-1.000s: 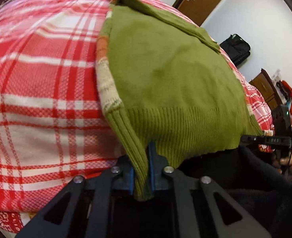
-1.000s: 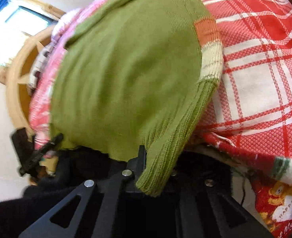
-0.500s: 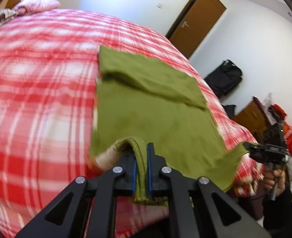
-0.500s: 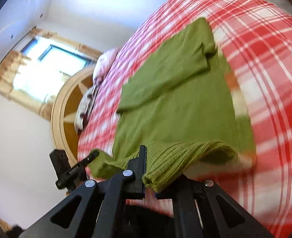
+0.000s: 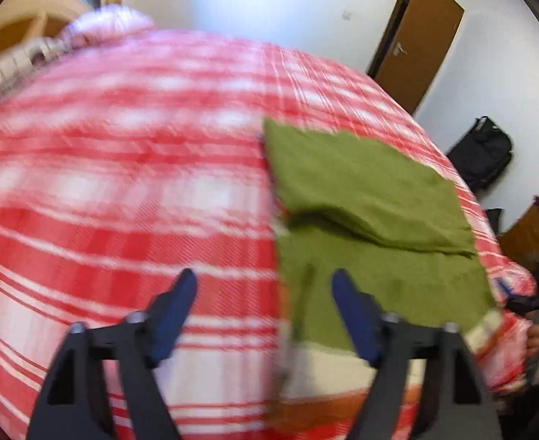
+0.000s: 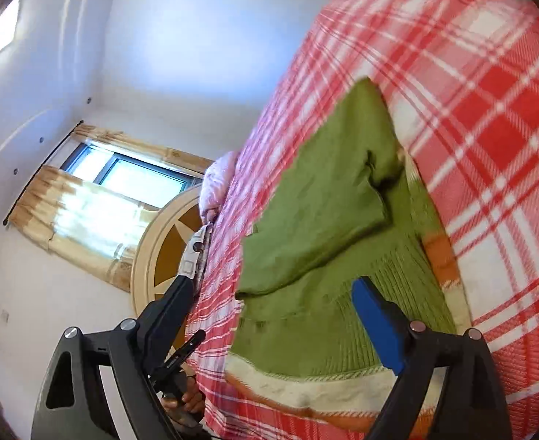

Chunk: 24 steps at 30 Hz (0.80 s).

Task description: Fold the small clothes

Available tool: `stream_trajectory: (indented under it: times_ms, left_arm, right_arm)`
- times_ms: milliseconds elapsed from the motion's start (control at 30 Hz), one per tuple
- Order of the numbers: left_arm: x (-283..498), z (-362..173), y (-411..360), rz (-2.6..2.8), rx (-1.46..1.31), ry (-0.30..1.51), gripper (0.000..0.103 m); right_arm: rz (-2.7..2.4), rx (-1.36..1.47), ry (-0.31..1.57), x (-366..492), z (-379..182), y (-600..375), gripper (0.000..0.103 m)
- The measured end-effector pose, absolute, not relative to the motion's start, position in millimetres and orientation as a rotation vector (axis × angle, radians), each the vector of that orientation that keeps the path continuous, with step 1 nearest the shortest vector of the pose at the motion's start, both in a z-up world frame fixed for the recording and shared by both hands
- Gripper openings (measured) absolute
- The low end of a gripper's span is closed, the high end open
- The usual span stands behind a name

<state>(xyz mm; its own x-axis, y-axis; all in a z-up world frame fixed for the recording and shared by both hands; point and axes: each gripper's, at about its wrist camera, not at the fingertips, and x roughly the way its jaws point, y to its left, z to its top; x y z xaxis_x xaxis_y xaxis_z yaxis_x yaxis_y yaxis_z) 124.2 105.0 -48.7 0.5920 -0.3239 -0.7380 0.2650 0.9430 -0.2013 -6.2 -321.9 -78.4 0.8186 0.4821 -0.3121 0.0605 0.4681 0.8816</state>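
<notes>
Green knit sweater point(image 5: 372, 227) lies folded on the red plaid bedspread point(image 5: 122, 190), at two o'clock from our left gripper point(image 5: 264, 293), whose jaws are opening with nothing pinched. At twelve o'clock from our right gripper point(image 6: 273, 293), jaws likewise opening, lies the sweater's hem. We judge this fold released; next we need fresh edge grips.

The left black two-finger gripper with blue pads point(image 5: 264, 286) points steeply downward, its jaws opening with nothing pressed between them. The right black gripper with blue pads point(image 6: 274, 286) tilts slightly downward, jaws likewise opening, gripping nothing.
</notes>
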Motion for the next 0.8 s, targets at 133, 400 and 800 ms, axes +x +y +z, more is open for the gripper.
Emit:
stream_trajectory:
  times_ms: [133, 400, 800]
  left_arm:
    - [111, -34, 91, -0.372, 0.08, 0.759, 0.088]
    - [119, -62, 28, -0.457, 0.228, 0.734, 0.096]
    - [116, -66, 41, -0.451, 0.187, 0.796, 0.096]
  right_arm:
    - [0.092, 0.761, 0.644, -23, -50, -310, 0.089]
    - [-0.125, 0.316, 0.774, -20, -62, -273, 0.074]
    - [-0.062, 0.067, 0.839, 18, -107, -247, 0.02]
